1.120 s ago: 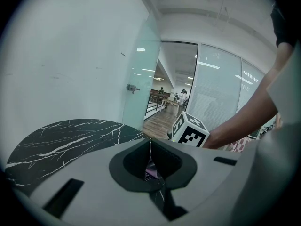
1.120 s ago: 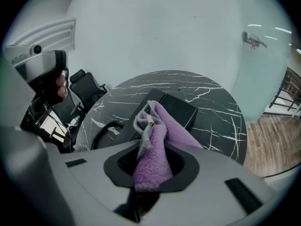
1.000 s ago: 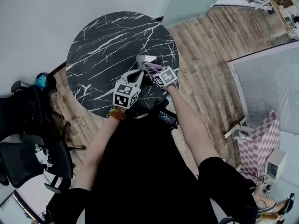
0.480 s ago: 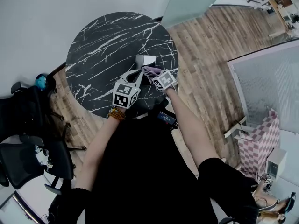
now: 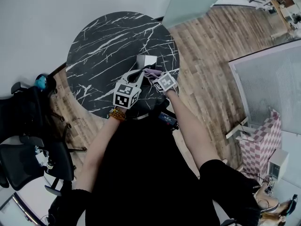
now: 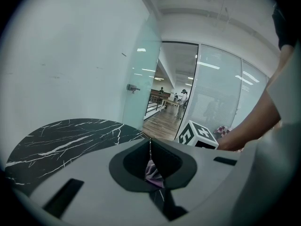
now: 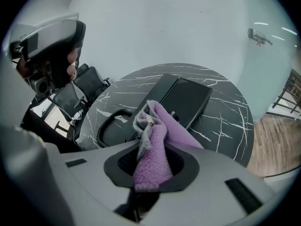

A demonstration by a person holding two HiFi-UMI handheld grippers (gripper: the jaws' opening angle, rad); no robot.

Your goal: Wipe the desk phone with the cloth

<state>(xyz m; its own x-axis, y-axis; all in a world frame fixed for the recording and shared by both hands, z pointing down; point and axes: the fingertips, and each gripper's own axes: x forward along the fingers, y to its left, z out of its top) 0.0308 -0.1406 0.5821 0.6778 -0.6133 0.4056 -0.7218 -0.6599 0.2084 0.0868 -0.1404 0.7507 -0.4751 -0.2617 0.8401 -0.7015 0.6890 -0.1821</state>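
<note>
A black desk phone (image 7: pixel 181 98) with a coiled cord (image 7: pixel 109 124) sits on the round black marble table (image 5: pixel 103 41), near its front edge. In the head view the phone (image 5: pixel 146 61) shows just beyond both grippers. My right gripper (image 7: pixel 151 140) is shut on a purple fleece cloth (image 7: pixel 157 145), held just above the phone's near end. From the head view the cloth (image 5: pixel 151 73) bunches between the two grippers. My left gripper (image 6: pixel 150 147) has its jaws together. A sliver of purple cloth (image 6: pixel 153 171) shows low behind them. The right gripper's marker cube (image 6: pixel 198 135) is close at its right.
Black office chairs (image 5: pixel 28 126) stand left of the table. A white wall lies beyond the table, and a glass partition and door (image 6: pixel 141 88) to the right. Wooden floor (image 5: pixel 211 55) runs right of the table. The person's arms reach over the table's near edge.
The right gripper and the cloth have shifted slightly toward the person along the phone. The left gripper has stayed put.
</note>
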